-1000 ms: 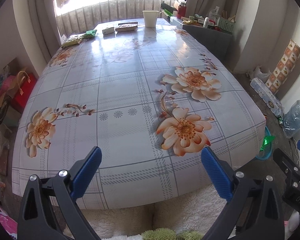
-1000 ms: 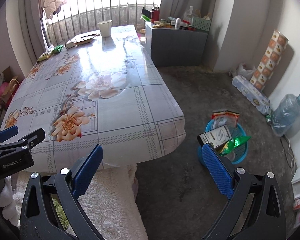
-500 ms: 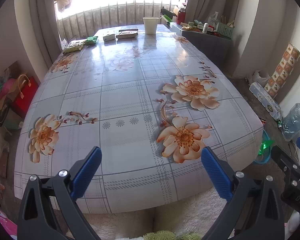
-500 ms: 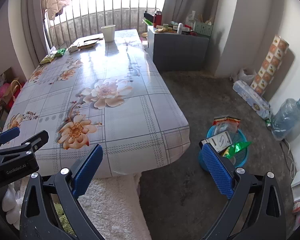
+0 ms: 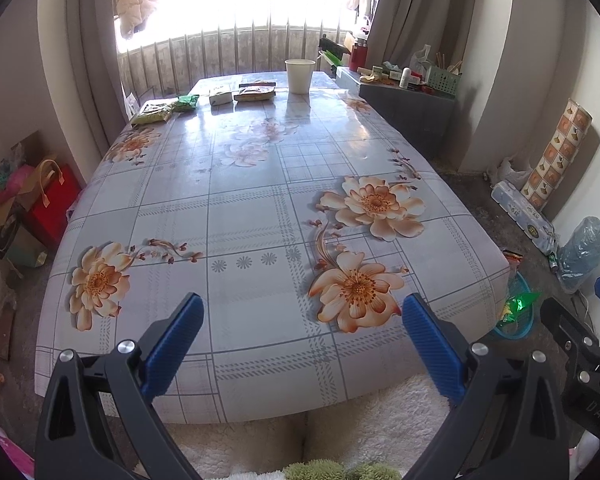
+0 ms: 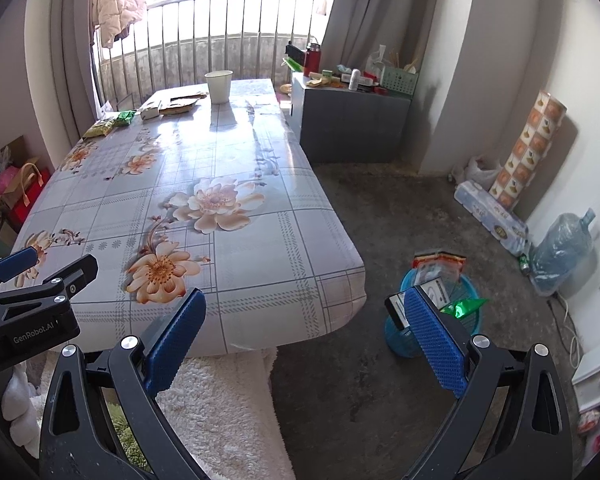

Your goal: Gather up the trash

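Both views raised, left gripper [image 6: 39, 276] labelled "GenRobot.AI"

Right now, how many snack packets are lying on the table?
4, all at the far end: a yellow-green packet by the left edge, a green packet beside it, a pale packet, and a brown packet nearest the paper cup. More may be hidden.

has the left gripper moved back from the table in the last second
Yes. The left gripper has pulled back and up: the table's near edge and the window now show more fully.
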{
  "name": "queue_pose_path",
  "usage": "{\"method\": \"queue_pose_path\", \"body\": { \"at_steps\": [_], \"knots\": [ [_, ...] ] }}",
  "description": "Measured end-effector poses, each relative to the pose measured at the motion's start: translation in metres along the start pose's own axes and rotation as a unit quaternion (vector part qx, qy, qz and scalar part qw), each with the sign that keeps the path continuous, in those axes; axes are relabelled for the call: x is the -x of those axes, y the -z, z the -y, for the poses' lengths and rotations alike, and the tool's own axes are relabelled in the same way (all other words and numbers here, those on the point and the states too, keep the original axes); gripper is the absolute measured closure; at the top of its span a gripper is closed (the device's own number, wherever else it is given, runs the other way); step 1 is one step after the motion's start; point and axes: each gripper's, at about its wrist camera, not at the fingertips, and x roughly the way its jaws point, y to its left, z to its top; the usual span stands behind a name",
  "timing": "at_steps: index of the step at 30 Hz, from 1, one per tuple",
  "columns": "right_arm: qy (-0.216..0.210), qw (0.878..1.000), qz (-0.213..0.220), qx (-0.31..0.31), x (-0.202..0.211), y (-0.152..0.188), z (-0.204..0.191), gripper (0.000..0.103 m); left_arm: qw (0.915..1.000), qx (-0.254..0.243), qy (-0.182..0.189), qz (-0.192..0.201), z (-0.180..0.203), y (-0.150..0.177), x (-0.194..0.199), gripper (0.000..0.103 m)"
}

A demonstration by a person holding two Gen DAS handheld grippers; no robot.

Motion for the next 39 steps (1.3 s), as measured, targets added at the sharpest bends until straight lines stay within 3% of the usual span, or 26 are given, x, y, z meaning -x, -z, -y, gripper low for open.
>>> {"method": "queue_pose_path", "body": {
  "at_steps": [19,39],
  "knots": [
    [0.012,1.0,-0.014,0.018,0.009,0.013,-0.002,0.008,1.0,-0.003,0.009,0.003,0.003,0.006,0.012,0.006],
    [-0.026,0.998,-0.054,0.013,-0.026,0.005,-0.01,0.008,0.9997,0.01,-0.013,-0.021,-0.006,-0.004,-0.017,0.006]
  ]
}}
